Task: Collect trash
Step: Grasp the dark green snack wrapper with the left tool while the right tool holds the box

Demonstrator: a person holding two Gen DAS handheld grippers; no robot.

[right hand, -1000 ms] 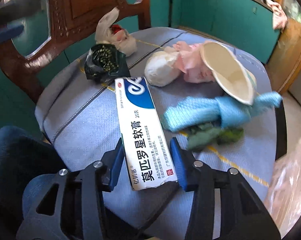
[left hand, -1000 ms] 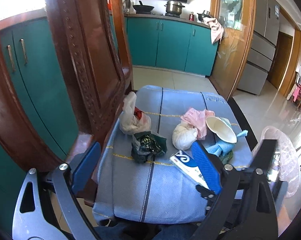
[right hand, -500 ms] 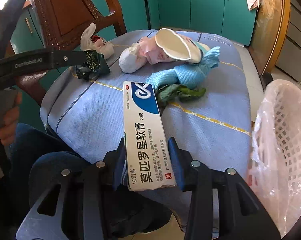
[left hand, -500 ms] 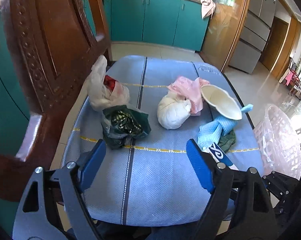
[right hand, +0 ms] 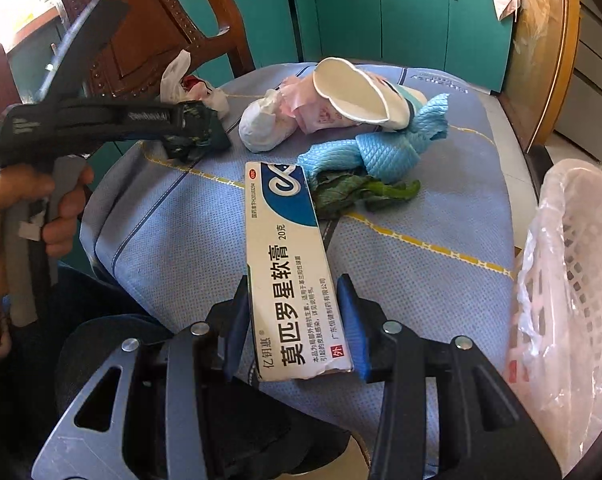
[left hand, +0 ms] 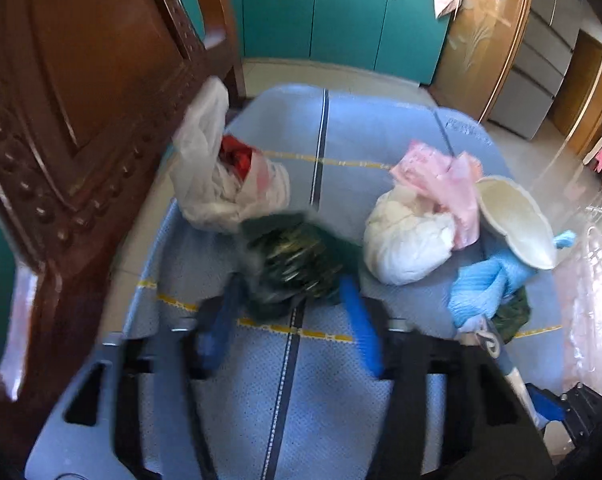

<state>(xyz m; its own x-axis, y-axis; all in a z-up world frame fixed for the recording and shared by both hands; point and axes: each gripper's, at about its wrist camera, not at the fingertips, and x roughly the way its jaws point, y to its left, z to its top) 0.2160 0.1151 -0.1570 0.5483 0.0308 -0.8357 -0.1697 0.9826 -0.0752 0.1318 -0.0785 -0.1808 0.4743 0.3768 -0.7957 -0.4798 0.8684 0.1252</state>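
A crumpled dark green wrapper (left hand: 297, 260) lies on the blue cloth-covered seat (left hand: 325, 400). My left gripper (left hand: 291, 292) is closing on it, with the blue pads against its two sides. In the right wrist view that left gripper (right hand: 193, 128) sits on the wrapper, held by a hand (right hand: 21, 200). My right gripper (right hand: 292, 284) is shut on a white and blue ointment box (right hand: 289, 256), which is held above the seat's near edge. A white mesh basket (right hand: 573, 280) lined with thin plastic stands at the right.
On the seat lie a white bag with red contents (left hand: 221, 184), a white wad (left hand: 405, 244), a pink wrapper (left hand: 441, 180), a paper cup (left hand: 517, 220), a blue cloth (left hand: 481, 284) and a green leaf (right hand: 361, 192). A carved wooden chair (left hand: 81, 120) stands at the left.
My left gripper moved forward and down to the dark green wrapper, and its jaws came together around it. The right gripper kept its hold on the box and shifted toward the basket.
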